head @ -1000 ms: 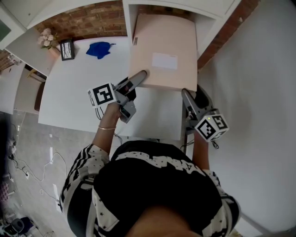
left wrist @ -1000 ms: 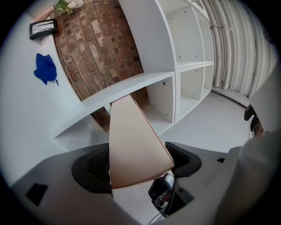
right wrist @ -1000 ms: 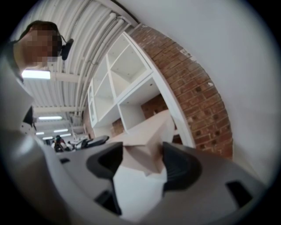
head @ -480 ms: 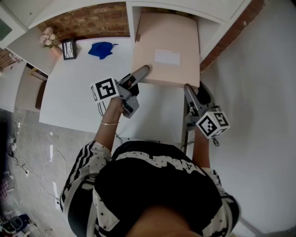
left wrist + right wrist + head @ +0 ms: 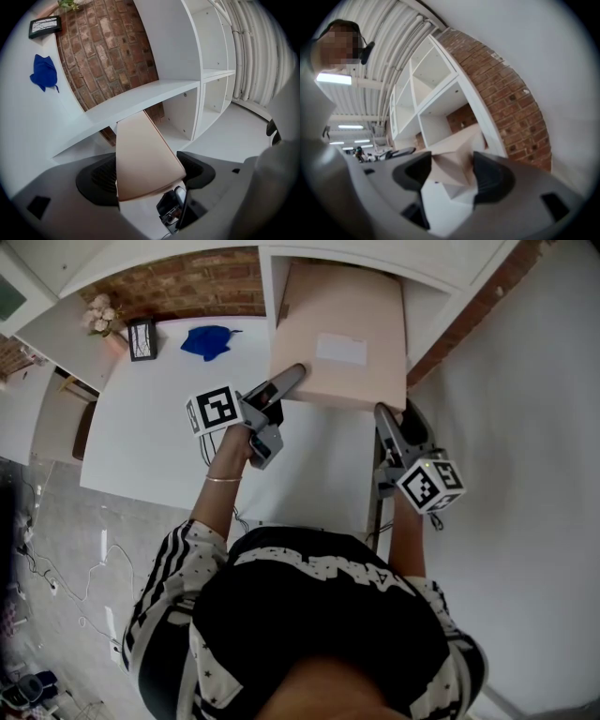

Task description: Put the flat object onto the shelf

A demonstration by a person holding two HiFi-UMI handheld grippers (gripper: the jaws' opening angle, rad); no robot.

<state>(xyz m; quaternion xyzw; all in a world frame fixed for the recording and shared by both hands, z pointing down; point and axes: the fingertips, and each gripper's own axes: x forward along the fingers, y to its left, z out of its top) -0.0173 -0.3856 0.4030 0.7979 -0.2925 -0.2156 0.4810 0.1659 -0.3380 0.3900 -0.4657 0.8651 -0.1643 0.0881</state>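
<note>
White tabletop (image 5: 150, 437) filled the lower left of the head view, with a brick wall (image 5: 211, 277) behind it. The flat object (image 5: 342, 334), a pale pink flat box with a lighter label on top, lay toward 12 o'clock with its far end inside the open compartment of the white shelf (image 5: 427, 301) and its near edge sticking out above the table. At 7 o'clock of the box, the left gripper (image 5: 292, 371) was clamped on the near left corner; its own view showed the box filling the gap between both dark pads. At 5 o'clock, the right gripper (image 5: 384, 413) grasped the near right corner, jaws set wide with the box's corner between them. Well apart at 9 o'clock lay a blue cloth (image 5: 208, 340), then a small framed picture (image 5: 142, 338) and pale flowers (image 5: 96, 317).
</note>
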